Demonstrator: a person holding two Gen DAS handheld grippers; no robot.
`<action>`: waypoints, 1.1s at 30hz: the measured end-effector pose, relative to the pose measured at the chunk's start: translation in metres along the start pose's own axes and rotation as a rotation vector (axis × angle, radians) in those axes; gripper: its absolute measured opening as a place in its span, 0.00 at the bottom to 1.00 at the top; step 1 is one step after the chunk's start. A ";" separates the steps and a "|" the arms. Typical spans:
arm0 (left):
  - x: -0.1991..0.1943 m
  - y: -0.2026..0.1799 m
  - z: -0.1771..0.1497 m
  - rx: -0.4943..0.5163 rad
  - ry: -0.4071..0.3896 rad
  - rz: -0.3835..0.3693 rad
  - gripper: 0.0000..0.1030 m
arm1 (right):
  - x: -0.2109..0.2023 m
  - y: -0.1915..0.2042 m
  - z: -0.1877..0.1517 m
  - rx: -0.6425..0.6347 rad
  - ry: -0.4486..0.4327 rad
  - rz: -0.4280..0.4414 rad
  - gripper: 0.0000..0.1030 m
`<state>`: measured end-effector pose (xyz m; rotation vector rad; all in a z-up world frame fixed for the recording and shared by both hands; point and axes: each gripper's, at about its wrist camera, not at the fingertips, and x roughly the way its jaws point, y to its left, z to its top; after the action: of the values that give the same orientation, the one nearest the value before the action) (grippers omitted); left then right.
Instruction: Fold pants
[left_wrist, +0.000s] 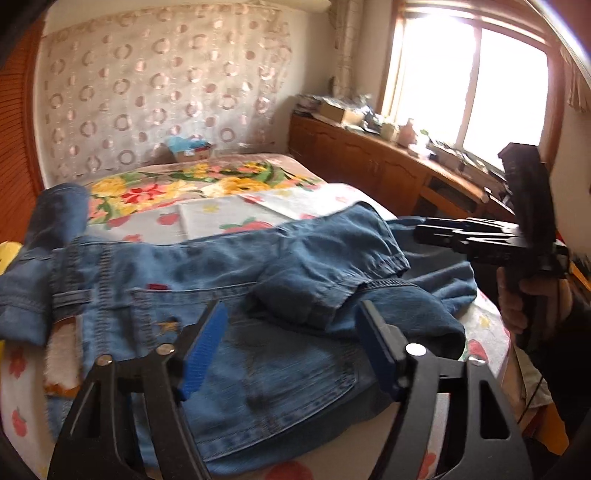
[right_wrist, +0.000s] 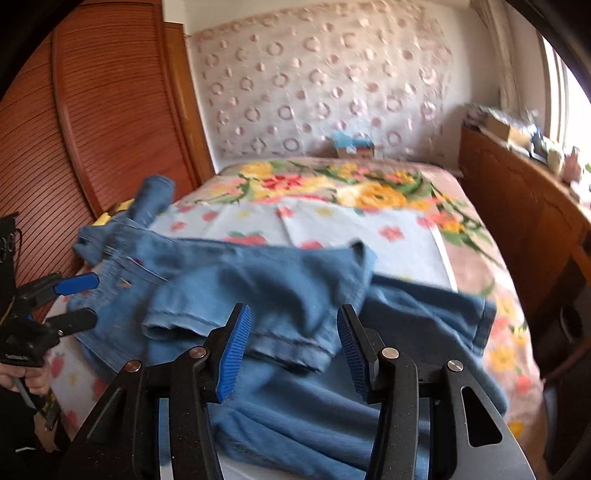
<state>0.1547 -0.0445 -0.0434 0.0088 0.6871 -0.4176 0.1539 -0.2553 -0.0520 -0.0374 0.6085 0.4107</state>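
Blue denim pants (left_wrist: 258, 258) lie crumpled across the bed, waistband to the left and one leg doubled back over the seat, its cuff (left_wrist: 295, 299) near the middle. My left gripper (left_wrist: 291, 306) hovers just above that cuff with its blue pads (left_wrist: 207, 343) wide apart, so it is open and holds nothing. In the right wrist view the pants (right_wrist: 277, 280) fill the foreground. My right gripper (right_wrist: 293, 310) is open over the folded leg's hem (right_wrist: 288, 350) without pinching it. The left gripper (right_wrist: 88, 301) shows at the left edge by the waistband. The right gripper (left_wrist: 421, 227) comes in from the right, held by a hand (left_wrist: 517, 306).
The pants rest on a strawberry-print sheet (left_wrist: 221, 214) over a flowered blanket (right_wrist: 369, 192). A small box (right_wrist: 354, 147) sits at the bed's head. A wooden cabinet (left_wrist: 369, 162) with clutter runs under the window (left_wrist: 469, 81) on the right, and a slatted wooden door (right_wrist: 92, 129) stands on the left.
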 end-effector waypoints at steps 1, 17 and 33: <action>0.005 -0.004 0.001 0.015 0.011 0.001 0.62 | 0.006 -0.003 -0.002 0.015 0.009 0.000 0.49; 0.048 -0.023 0.003 0.119 0.098 0.055 0.11 | 0.038 -0.013 0.016 0.095 0.123 0.081 0.19; -0.099 0.019 0.005 0.066 -0.112 0.094 0.09 | -0.010 0.102 0.121 -0.116 -0.078 0.246 0.16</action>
<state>0.0963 0.0094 0.0192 0.0793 0.5602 -0.3479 0.1739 -0.1463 0.0621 -0.0578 0.5132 0.6826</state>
